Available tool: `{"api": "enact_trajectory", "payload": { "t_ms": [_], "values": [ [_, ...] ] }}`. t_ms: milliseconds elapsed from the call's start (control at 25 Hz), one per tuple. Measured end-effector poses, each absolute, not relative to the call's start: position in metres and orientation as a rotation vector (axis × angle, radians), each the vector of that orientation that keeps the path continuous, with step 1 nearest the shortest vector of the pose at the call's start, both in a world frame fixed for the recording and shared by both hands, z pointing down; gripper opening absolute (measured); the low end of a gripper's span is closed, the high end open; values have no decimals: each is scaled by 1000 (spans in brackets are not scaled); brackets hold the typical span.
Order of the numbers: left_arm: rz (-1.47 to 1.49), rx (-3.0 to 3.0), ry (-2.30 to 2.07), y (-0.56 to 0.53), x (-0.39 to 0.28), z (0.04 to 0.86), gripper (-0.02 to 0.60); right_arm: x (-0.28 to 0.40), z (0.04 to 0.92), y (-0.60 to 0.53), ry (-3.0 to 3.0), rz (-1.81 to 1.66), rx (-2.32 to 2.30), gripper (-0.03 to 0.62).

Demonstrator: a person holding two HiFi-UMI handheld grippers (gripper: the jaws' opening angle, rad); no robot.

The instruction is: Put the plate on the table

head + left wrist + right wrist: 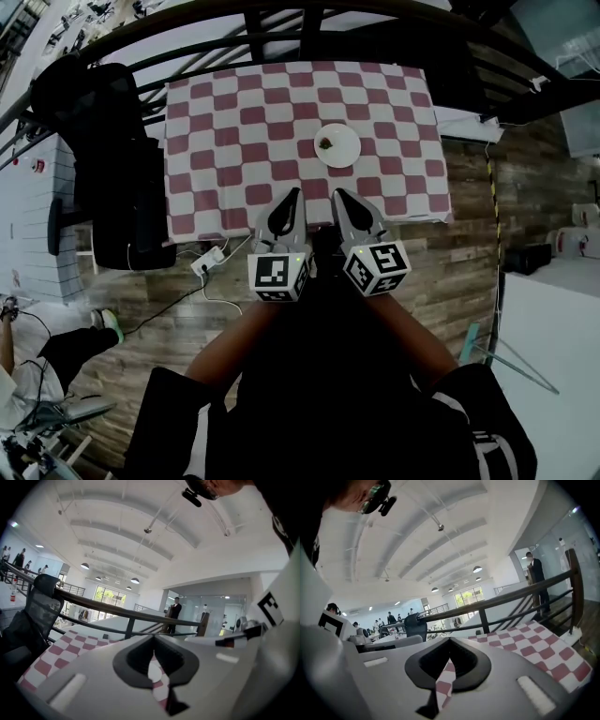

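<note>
Already on the table, the white plate rests flat on the red-and-white checked cloth, toward the far right of its middle, with a small dark morsel near its left rim. Well short of it, at the table's near edge, the left gripper and right gripper hover side by side, both clenched tight with only cloth showing behind their tips. A black chair stands at the table's left, a dark railing curves beyond, and a white power strip lies on the wooden floor.
</note>
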State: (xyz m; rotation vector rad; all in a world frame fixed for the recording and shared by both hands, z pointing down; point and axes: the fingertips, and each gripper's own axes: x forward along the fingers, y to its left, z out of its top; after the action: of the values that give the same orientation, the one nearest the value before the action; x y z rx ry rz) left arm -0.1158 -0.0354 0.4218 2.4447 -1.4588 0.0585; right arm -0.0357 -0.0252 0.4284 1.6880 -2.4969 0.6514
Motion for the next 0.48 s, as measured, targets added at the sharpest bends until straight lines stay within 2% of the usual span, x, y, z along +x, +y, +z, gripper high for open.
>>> {"api": "enact_trajectory", "payload": {
  "t_ms": [480],
  "values": [
    [97, 2527, -1464, -6, -109, 420, 9, -50, 417, 1, -2497, 467, 1713, -2]
  ]
}}
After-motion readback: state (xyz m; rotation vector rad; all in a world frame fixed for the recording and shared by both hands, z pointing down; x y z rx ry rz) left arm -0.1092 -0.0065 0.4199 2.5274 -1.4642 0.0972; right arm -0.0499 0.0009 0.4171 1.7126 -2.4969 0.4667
